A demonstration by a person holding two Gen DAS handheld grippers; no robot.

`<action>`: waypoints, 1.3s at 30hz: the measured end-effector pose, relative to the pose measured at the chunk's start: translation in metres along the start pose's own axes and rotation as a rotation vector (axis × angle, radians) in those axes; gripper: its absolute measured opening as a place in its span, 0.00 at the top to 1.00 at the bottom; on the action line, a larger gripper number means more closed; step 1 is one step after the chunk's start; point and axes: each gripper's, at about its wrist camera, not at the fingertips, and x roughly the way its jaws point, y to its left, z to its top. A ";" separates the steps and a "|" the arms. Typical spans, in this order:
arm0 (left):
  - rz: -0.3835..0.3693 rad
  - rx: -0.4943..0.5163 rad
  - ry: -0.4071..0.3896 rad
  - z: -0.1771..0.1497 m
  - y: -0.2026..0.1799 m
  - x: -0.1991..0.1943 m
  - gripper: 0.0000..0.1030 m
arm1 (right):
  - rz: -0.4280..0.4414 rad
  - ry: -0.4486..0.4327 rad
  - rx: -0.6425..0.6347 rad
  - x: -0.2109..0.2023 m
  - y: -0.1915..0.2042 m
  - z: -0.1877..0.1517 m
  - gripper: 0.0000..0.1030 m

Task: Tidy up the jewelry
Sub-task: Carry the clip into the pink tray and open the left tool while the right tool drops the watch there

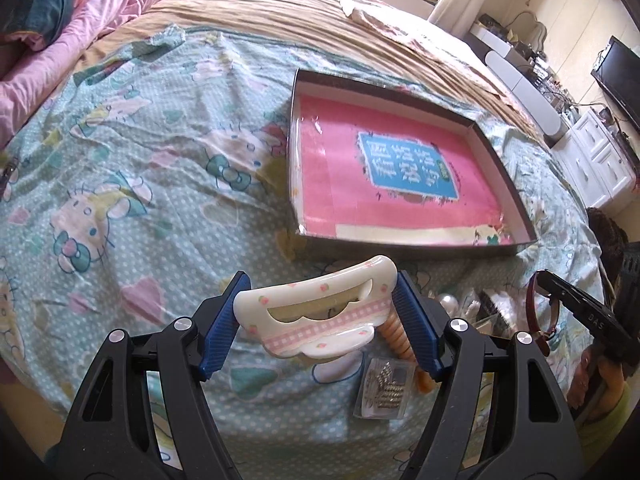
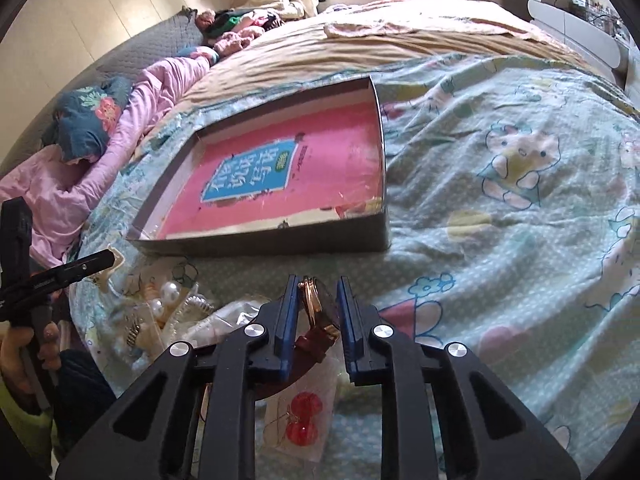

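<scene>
Clamped between the ribbed blue pads of the left gripper (image 1: 320, 320) sat a glossy cream hair claw (image 1: 316, 312) with a pink gingham band, lifted clear of the cartoon-print bedsheet (image 1: 140, 168). At its three o'clock the right gripper (image 2: 318, 320) was pinched tight on a gold-cased watch (image 2: 316, 308) with a brown leather strap. Both pickups looked done, so the next move likely called for carrying each piece toward twelve o'clock and releasing it inside the shallow pink-floored cardboard box (image 1: 500, 168).
</scene>
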 end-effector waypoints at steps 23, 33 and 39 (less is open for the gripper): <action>0.015 -0.014 -0.067 0.054 -0.035 0.041 0.37 | -0.037 -0.114 -0.067 0.027 0.022 0.083 0.83; 0.016 0.041 -0.031 0.059 -0.048 0.077 0.37 | -0.118 -0.081 -0.077 0.064 0.018 0.090 0.85; 0.036 0.102 -0.029 0.057 -0.052 0.085 0.37 | -0.199 -0.059 -0.102 0.080 0.018 0.089 0.85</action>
